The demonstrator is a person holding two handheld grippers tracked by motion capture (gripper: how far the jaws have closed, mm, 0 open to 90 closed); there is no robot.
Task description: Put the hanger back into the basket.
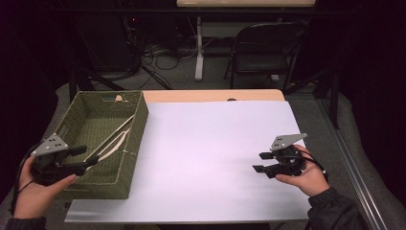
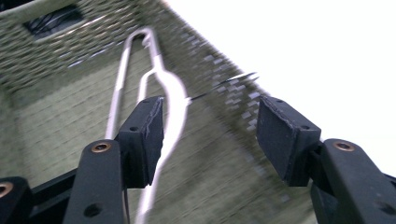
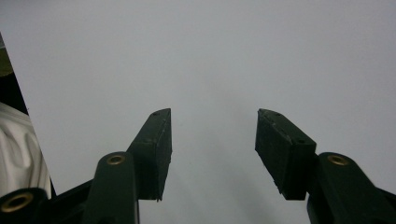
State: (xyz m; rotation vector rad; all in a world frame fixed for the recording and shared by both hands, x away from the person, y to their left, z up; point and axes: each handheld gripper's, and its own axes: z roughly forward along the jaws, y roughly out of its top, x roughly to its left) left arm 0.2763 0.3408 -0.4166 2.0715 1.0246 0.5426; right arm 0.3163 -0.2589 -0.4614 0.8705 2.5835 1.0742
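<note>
Metal tongs [image 1: 111, 139]: in woven basket [image 1: 139, 120] at table's left edge, lying diagonally, looped end toward far corner. Left gripper [image 1: 82, 157], right gripper [image 1: 261, 162]: jaws wide, empty.

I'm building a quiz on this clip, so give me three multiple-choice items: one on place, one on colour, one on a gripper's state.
1. Where do the tongs lie?
A. on the white tabletop
B. in the woven basket
C. on the chair

2. What colour is the basket?
A. green
B. red
C. blue

3. How do the right gripper jaws stand?
A. shut on the tongs
B. shut on nothing
C. open, nothing between them

Answers:
1 B: the high view shows the metal tongs slanting across the basket's inside.
2 A: its weave is olive green.
3 C: the right gripper view shows the pads apart over the bare white tabletop.
</note>
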